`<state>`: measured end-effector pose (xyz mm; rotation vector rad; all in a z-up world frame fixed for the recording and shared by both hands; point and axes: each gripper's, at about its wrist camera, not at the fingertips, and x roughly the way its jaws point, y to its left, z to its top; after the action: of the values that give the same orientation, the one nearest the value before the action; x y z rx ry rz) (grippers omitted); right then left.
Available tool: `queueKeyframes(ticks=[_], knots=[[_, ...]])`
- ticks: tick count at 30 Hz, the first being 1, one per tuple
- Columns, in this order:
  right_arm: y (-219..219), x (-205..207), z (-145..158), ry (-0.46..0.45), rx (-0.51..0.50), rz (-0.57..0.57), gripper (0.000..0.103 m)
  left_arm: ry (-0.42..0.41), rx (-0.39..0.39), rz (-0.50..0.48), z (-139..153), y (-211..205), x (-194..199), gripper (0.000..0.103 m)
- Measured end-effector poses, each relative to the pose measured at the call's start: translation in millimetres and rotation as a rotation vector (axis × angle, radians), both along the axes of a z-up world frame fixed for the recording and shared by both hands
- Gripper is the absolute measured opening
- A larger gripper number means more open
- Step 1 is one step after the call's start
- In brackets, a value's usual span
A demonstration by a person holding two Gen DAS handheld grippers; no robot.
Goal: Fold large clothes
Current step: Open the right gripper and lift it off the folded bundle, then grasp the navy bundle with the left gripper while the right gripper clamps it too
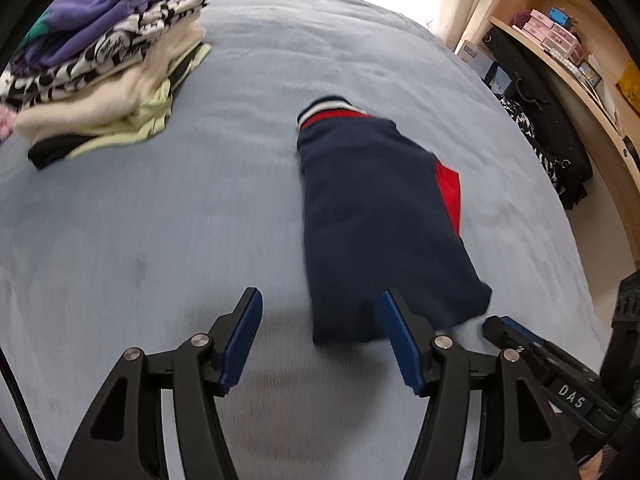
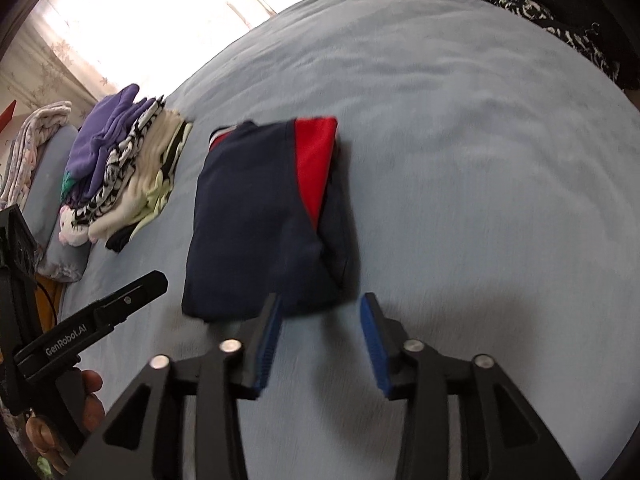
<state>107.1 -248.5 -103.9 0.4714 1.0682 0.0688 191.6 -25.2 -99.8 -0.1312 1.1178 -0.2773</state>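
Blurred, covered and cropped parts of the bed scene

In the left wrist view the folded navy garment [image 1: 380, 224] is smeared by motion along its edges, and its near hem at 6 o'clock is partly covered by one blue pad of the left gripper [image 1: 320, 340]; how many layers lie underneath cannot be told. The stack of folded clothes [image 1: 104, 68] at 10 o'clock runs off the frame's left edge, its lowest dark piece barely showing. Shelf boxes [image 1: 552, 32] at 2 o'clock are too small to read. In the right wrist view the right gripper [image 2: 320, 344] has blurred fingertips, and the person's hand [image 2: 80, 408] at 8 o'clock is mostly hidden behind the other tool.
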Motion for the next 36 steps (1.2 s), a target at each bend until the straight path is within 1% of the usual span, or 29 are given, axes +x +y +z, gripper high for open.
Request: queueKeyframes(ticks=[1, 2, 7, 8, 9, 11, 15, 17, 19, 21, 24, 28, 31, 34, 36], knots=[[1.1, -1.4, -0.2, 0.002, 0.003, 0.006, 0.056, 0.010, -0.004, 0.001, -0.6, 1.3, -3.3, 0.061], [2.9, -2.9, 0.3, 0.002, 0.005, 0.015, 0.059, 0.016, -0.006, 0.001, -1.2, 2.2, -5.4, 0.061], [5.0, -4.7, 3.8, 0.000, 0.037, 0.042, 0.059, 0.032, -0.030, -0.027, -0.6, 4.5, -12.2, 0.061], [4.9, -4.3, 4.6, 0.001, 0.048, 0.049, 0.059, 0.035, -0.035, -0.030, -0.4, 5.5, -12.4, 0.062], [4.8, -3.9, 5.5, 0.000, 0.056, 0.056, 0.059, 0.039, -0.042, -0.033, -0.7, 6.5, -11.9, 0.068], [3.9, -1.0, 6.5, 0.006, 0.058, 0.065, 0.061, 0.058, -0.074, -0.032, -1.3, 10.5, -10.1, 0.073], [-1.6, 9.6, 7.9, 0.023, 0.072, 0.096, 0.062, 0.097, -0.139, -0.049, -1.8, 16.3, -2.6, 0.074], [-7.3, 14.2, 6.1, 0.030, 0.112, 0.110, 0.062, 0.107, -0.169, -0.051, -2.9, 19.4, 2.3, 0.074], [-17.0, 23.7, 0.8, 0.063, 0.189, 0.120, 0.062, 0.115, -0.188, -0.053, -5.2, 21.9, 7.6, 0.074], [-24.0, 31.4, -2.0, 0.081, 0.216, 0.113, 0.062, 0.120, -0.206, -0.053, -8.5, 23.9, 13.2, 0.074], [-32.5, 44.5, -6.0, 0.083, 0.217, 0.110, 0.062, 0.149, -0.253, -0.052, -17.8, 24.9, 23.9, 0.074], [-44.6, 64.3, -21.7, 0.109, 0.293, 0.109, 0.062, 0.191, -0.325, -0.054, -34.7, 21.3, 42.0, 0.074], [-49.7, 76.2, -31.1, 0.109, 0.329, 0.120, 0.062, 0.202, -0.349, -0.066, -45.3, 14.6, 52.9, 0.074], [-51.0, 89.5, -42.9, 0.110, 0.404, 0.149, 0.062, 0.215, -0.369, -0.070, -55.6, 7.7, 61.8, 0.074], [-51.8, 94.7, -46.9, 0.105, 0.400, 0.144, 0.062, 0.218, -0.379, -0.080, -60.4, 3.0, 66.5, 0.074]])
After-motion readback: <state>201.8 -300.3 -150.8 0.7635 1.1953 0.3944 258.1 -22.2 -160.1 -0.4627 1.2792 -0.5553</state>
